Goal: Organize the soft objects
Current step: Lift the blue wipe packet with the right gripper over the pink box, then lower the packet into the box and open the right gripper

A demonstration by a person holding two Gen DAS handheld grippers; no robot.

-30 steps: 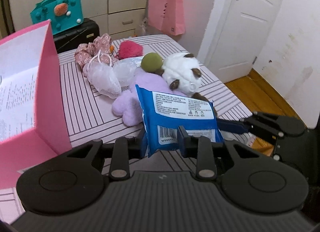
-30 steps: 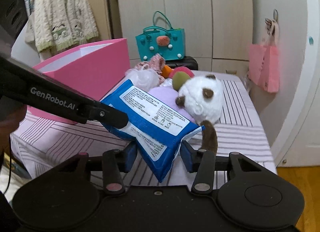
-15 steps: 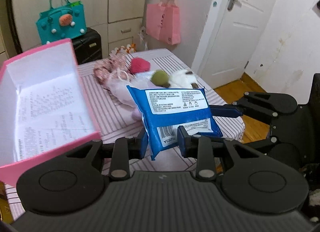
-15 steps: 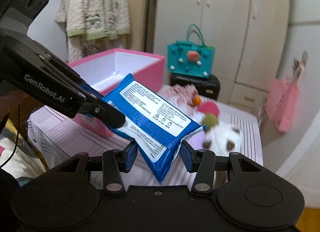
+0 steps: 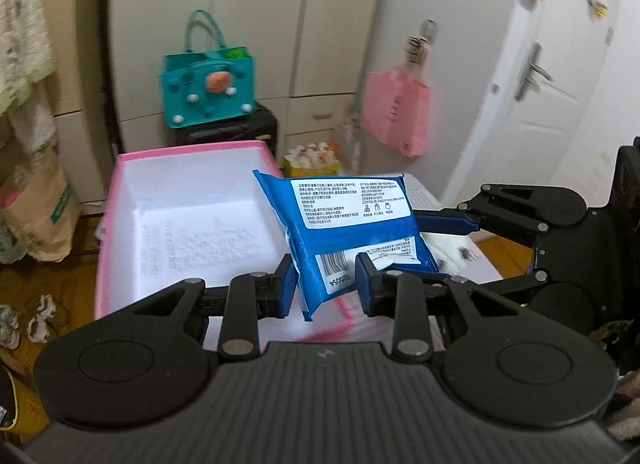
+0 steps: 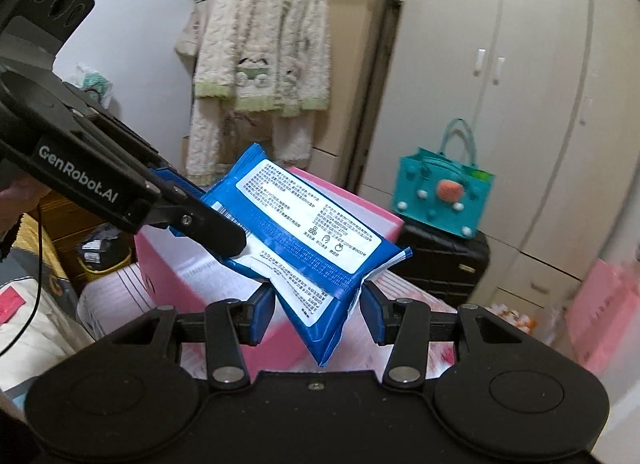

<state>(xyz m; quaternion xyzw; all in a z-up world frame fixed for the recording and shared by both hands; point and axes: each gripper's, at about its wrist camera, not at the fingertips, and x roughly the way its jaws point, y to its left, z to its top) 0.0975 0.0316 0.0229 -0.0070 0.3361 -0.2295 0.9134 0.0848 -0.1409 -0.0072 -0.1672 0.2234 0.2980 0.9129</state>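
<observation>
Two sets of tongs share one blue wipes pack (image 5: 352,224), held in the air, and we sweep from the left. At nine o'clock in the left wrist view sits the pink box (image 5: 120,192), open-topped, white inside with printed text on its floor. Behind it, at eleven o'clock, a teal handbag (image 5: 208,94) rests on a black suitcase (image 5: 236,132). Centre frame, the left tongs (image 5: 326,284) are clenched on the pack's lower edge, blue fingers (image 5: 366,284) pressing either side of the barcode strip, the pack's white label facing the camera. At one o'clock a pink tote bag (image 5: 396,112) hangs blurred by the white door (image 5: 548,112). At three o'clock the right tongs (image 5: 444,222) come in from the side, pinching the pack's far end. Over to the right wrist view: at nine o'clock the left gripper's black arm reaches across, gripping the upper left end of the pack (image 6: 304,232). At twelve o'clock a cream knitted cardigan (image 6: 256,52) hangs on the wall. Low centre, the right tongs (image 6: 318,314) close around the pack's drooping corner, which hangs over the near wall of the pink box (image 6: 160,260). At three o'clock, the teal handbag (image 6: 444,196) again.
</observation>
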